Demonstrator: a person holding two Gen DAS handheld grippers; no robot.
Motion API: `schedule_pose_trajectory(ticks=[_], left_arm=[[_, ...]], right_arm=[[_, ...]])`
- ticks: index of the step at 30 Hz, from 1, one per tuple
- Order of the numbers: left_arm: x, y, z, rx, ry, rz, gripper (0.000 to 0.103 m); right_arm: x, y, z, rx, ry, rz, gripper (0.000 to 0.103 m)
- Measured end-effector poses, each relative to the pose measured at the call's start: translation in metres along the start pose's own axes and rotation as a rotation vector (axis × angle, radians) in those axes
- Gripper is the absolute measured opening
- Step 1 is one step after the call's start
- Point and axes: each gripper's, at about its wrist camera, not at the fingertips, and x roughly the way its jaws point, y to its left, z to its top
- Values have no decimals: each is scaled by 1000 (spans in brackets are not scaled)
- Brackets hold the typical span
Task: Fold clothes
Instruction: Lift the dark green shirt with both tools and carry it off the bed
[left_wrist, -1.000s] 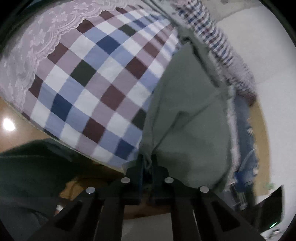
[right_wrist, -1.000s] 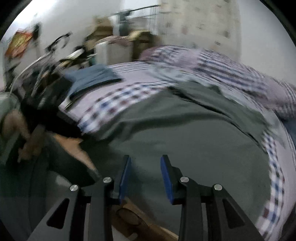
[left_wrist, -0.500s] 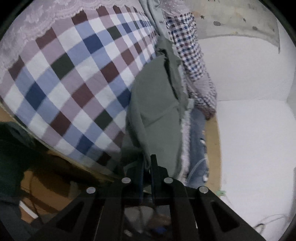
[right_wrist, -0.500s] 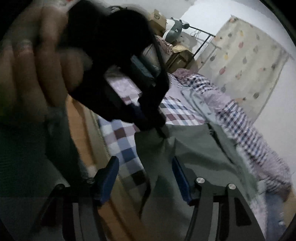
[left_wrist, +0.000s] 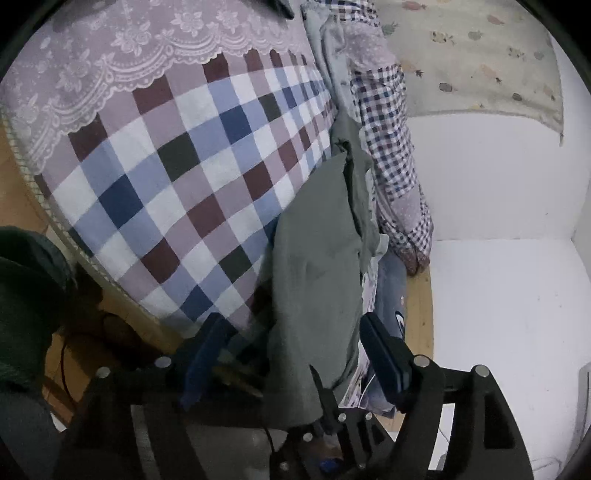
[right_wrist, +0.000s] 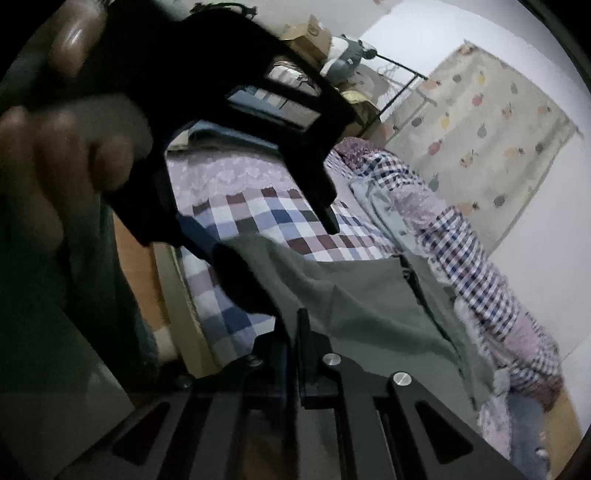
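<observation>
Green garment (right_wrist: 369, 306) pinched in right tool (right_wrist: 293, 332); left tool (left_wrist: 295, 354) wide.

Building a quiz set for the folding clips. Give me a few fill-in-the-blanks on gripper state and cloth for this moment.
1. The left gripper is ____.
2. The right gripper is shut on the ____ garment.
3. The garment lies on a ____ bedspread.
4. The lace cloth on the bed is ____.

Missing: open; green; checked; purple

Both pictures are dim and a bit grey. The white wall (left_wrist: 498, 184) looks brightest. The edges bend round and go black. The hand (right_wrist: 44, 155) up close is blurry and dark.
</observation>
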Motion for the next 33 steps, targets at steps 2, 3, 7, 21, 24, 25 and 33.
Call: schedule_pose_trajectory(ticks=[2,3,7,21,24,25,33], left_arm=[[1,-2,-7,11,3,17,79],[1,-3,-11,15,5,26,79],[3,-6,-25,19,2,41,79],[-17,-1,-37,27,-47,66,3],[-21,-1,-34,19,-49,59,2],[-23,-2,-33,20,-48,57,2],[-37,-29,-25,47,-41,19,1]], right_arm=[[-4,-3,4,31,3,18,2],[-6,-3,6,40,3,21,2],[-14,2,13,50,0,21,2],[-19,8,8,14,8,-20,4],[-19,9,5,-2,12,-44,14],[-19,10,3,-6,16,-58,19],[-8,-4,-24,7,95,-137,33]])
